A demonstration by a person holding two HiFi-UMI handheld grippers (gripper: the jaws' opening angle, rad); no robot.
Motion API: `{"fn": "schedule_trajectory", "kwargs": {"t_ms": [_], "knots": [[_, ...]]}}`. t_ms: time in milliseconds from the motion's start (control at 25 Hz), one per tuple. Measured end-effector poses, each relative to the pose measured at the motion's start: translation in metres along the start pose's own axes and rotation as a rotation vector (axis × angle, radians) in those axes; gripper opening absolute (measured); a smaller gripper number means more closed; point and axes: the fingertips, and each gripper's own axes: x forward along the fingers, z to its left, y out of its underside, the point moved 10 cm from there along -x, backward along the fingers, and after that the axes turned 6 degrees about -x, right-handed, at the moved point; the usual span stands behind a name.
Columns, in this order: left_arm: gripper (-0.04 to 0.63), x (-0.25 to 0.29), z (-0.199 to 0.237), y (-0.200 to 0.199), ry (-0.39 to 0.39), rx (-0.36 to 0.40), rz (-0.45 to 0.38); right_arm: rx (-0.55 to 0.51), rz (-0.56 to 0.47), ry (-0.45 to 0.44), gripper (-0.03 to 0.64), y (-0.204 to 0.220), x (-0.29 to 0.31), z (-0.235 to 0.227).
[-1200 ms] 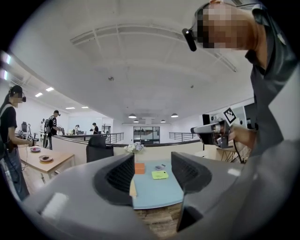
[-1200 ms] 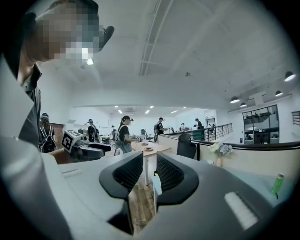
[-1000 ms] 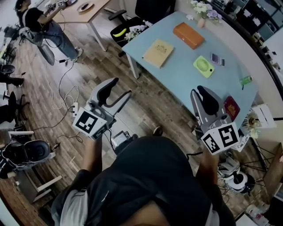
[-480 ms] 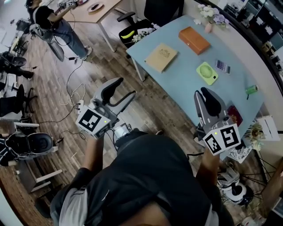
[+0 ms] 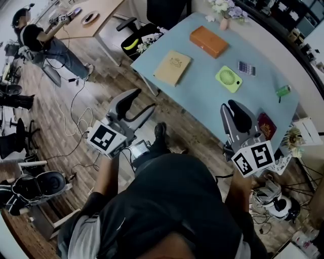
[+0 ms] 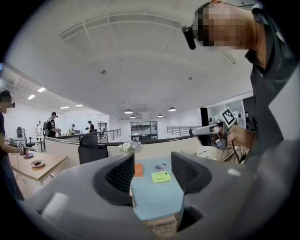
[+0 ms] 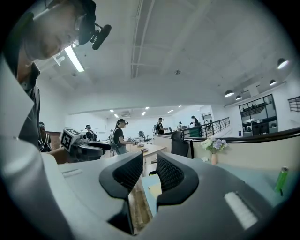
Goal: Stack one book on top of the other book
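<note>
A tan book lies flat near the left end of the light blue table. An orange book lies apart from it, farther back. My left gripper is held over the wooden floor, short of the table's near edge, open and empty. In the left gripper view the orange book shows between its jaws. My right gripper hovers at the table's near right edge, open by a narrow gap with nothing in it. The tan book shows through that gap.
On the table also lie a green fan, a small calculator, a green bottle, a red booklet and a flower vase. An office chair stands at the table's left end. Cables trail over the floor. Another person works at a far desk.
Both grippers keep nearly the same pose, still short of the books. The head view has shifted a little, and a shoe now shows on the floor beside the left gripper.
</note>
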Motion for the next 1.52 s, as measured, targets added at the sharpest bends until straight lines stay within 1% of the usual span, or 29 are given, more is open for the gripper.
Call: {"fn": "schedule_trajectory", "kwargs": {"t_ms": [200,440,600,720,1000,1200,1320,1520], "knots": [[0.296,0.036,0.041,-0.003,0.083,0.003,0.003,0.007,0.026,0.079,0.087,0.002,0.022,-0.007],[0.296,0.066,0.106,-0.010,0.160,-0.001,0.005,0.006,0.051,0.145,0.087,-0.004,0.076,-0.009],[0.296,0.079,0.152,-0.009,0.196,-0.009,0.006,0.008,0.060,0.177,0.087,-0.007,0.113,-0.003],[0.296,0.089,0.188,-0.003,0.224,0.003,-0.009,0.009,0.072,0.207,0.087,-0.009,0.138,0.003],[0.296,0.107,0.249,-0.001,0.291,-0.007,-0.010,0.017,0.102,0.277,0.087,-0.013,0.188,0.009],[0.296,0.122,0.284,0.010,0.304,-0.023,-0.008,0.020,0.150,0.288,0.087,-0.008,0.222,0.007],[0.296,0.126,0.299,0.022,0.289,-0.043,-0.002,0.029,0.183,0.279,0.087,0.003,0.238,0.004],[0.296,0.139,0.313,0.040,0.251,-0.090,0.026,0.069,0.240,0.250,0.087,0.025,0.261,-0.016]]}}
